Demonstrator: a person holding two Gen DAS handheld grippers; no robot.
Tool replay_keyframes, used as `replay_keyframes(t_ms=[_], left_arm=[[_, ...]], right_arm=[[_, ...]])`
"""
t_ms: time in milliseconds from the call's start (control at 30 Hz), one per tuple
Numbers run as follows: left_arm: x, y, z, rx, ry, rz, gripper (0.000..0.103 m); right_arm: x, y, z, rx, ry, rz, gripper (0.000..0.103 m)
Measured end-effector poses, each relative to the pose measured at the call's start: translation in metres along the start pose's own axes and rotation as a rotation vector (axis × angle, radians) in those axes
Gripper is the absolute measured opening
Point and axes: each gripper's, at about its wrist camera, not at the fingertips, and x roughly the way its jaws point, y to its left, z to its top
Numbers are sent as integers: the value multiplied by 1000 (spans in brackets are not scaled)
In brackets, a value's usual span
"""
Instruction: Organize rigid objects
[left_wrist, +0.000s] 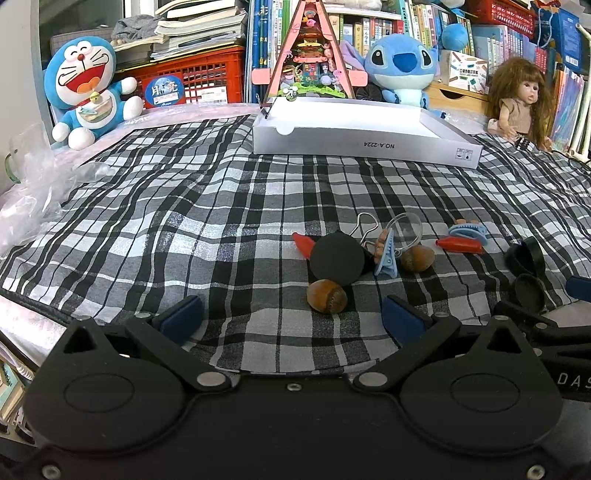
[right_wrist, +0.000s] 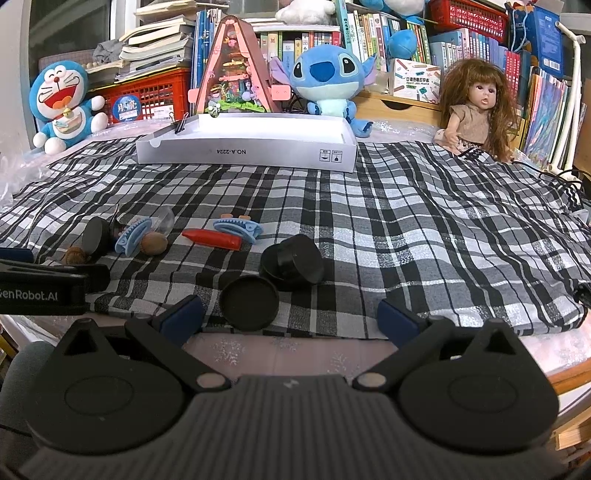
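Small objects lie on a plaid cloth (left_wrist: 184, 206). In the left wrist view a hazelnut (left_wrist: 327, 297) sits just ahead of my open, empty left gripper (left_wrist: 291, 314), with a black disc (left_wrist: 337, 257), a blue clip (left_wrist: 385, 255), a second hazelnut (left_wrist: 417, 258), a binder clip (left_wrist: 364, 226) and a red pepper piece (left_wrist: 460, 244) behind. In the right wrist view my open, empty right gripper (right_wrist: 290, 317) is just behind a black lid (right_wrist: 250, 302) and a black jar (right_wrist: 293, 260). A white box (right_wrist: 243, 142) stands at the back.
Doraemon (left_wrist: 86, 88), Stitch (right_wrist: 327, 79) and a doll (right_wrist: 476, 107) sit behind the box, with a triangular pink model (right_wrist: 234, 74), a red crate (left_wrist: 199, 79) and bookshelves. Crumpled clear plastic (left_wrist: 33, 199) lies at the cloth's left edge. The left gripper's body (right_wrist: 44, 286) is at the right view's left.
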Motion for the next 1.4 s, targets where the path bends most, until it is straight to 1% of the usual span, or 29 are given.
replay_keyframes(t_ms=[500,600,733,867,900,1033,1133,1233,1300,1333,1367,1400], left_arm=[[-1,-5,0,6,-5,-3,103],[-2,-6,0,9,0,-2,102],[-7,-5,-1,12,-8,-26,90],[-14,-3,-2,7,-24,-54,75],[-16,-2,-2,5,-28,-61,73],[-22,0,-3,-7,-42,-84,61],[-24,1,-3,-23,-50,-93,51],[-25,3,-2,-32,-55,-103,46],[-25,2,-1,-30,-59,-107,40],[-25,1,-2,-27,-59,-109,34],[-24,1,-2,-25,-58,-112,28],[-24,0,-1,-22,-56,-116,25]], right_arm=[[-3,0,-2,-5,-29,20,103],[-6,1,-2,-18,-39,24,101],[-9,0,-2,-2,-46,45,99],[-13,-4,-4,35,-53,55,95],[-14,-4,-4,44,-59,58,94],[-18,-6,-5,80,-78,81,90],[-20,-6,-5,100,-93,100,85],[-26,-7,-4,116,-129,108,80],[-29,-6,-4,116,-146,111,75],[-29,-6,-3,115,-149,108,73],[-29,-5,-3,112,-145,105,69],[-28,-5,-3,112,-139,103,64]])
